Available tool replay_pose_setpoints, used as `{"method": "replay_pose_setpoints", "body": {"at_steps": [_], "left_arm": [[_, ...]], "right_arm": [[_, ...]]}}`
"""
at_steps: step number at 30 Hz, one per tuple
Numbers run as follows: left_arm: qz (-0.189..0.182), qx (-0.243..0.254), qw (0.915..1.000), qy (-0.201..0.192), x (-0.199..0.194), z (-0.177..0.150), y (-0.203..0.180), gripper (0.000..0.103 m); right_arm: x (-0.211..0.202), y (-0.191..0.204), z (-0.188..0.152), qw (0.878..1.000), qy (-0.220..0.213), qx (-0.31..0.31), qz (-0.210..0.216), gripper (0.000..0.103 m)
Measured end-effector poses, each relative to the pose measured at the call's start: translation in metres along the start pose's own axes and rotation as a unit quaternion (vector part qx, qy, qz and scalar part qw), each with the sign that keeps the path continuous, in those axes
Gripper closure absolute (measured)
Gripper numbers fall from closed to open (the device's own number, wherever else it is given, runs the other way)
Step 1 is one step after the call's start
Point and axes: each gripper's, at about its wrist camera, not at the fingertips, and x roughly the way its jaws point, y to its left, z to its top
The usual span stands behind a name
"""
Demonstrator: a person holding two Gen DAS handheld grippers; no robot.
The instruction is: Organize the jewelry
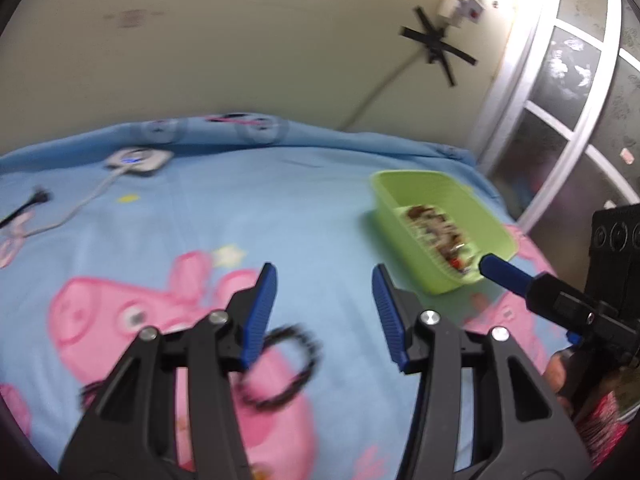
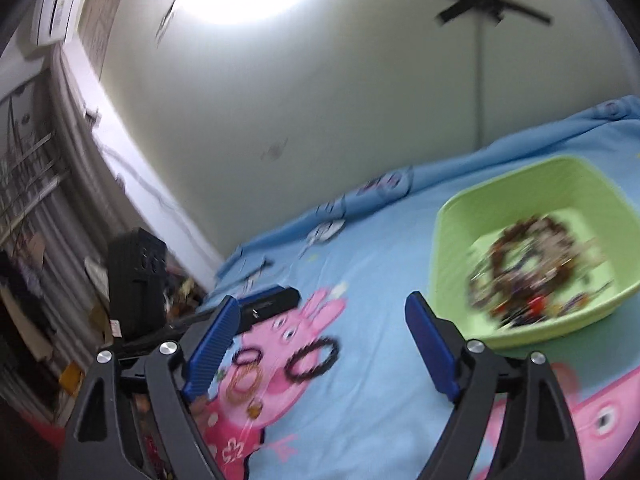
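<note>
A green plastic tub [image 1: 440, 200] [image 2: 532, 184] on the blue cartoon bedsheet holds a blurred heap of jewelry [image 1: 438, 232] [image 2: 532, 264]. A black beaded bracelet [image 1: 298, 364] [image 2: 314, 360] lies on the sheet on the pink pig print. Gold rings or bangles [image 2: 244, 384] and a small dark ring [image 2: 248, 357] lie beside it. My left gripper [image 1: 324, 312] is open and empty, just above the black bracelet. My right gripper [image 2: 320, 344] is open and empty, left of the tub; it also shows in the left wrist view [image 1: 504, 276].
A white device with a cable [image 1: 138, 160] and a dark cord [image 1: 28, 204] lie at the far left of the bed. A cream wall [image 1: 240, 40] stands behind the bed. A window frame [image 1: 560, 120] and a black box [image 1: 616, 232] [image 2: 136, 276] stand beside the bed.
</note>
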Motion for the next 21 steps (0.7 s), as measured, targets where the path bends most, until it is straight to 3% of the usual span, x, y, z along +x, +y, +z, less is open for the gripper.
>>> {"method": "replay_pose_setpoints", "body": {"at_steps": [4,9,15,21], "left_arm": [[0.034,-0.021,0.9991,-0.016,-0.032,-0.016,0.037,0.056],[0.103,-0.053,0.993,-0.024,-0.067,-0.04,0.088,0.056],[0.161,-0.104,0.9811,-0.027,-0.082,-0.07,0.129,0.056],[0.21,-0.118,0.9698,-0.037,-0.08,-0.084,0.133,0.056]], "right_arm": [[0.027,0.024,-0.011,0.998,0.056,-0.027,0.009,0.037],[0.042,0.047,-0.018,0.996,0.074,-0.057,0.004,0.037],[0.044,0.056,-0.02,0.998,0.037,-0.053,-0.023,0.037],[0.046,0.063,-0.026,0.994,-0.011,-0.08,-0.077,0.037]]}}
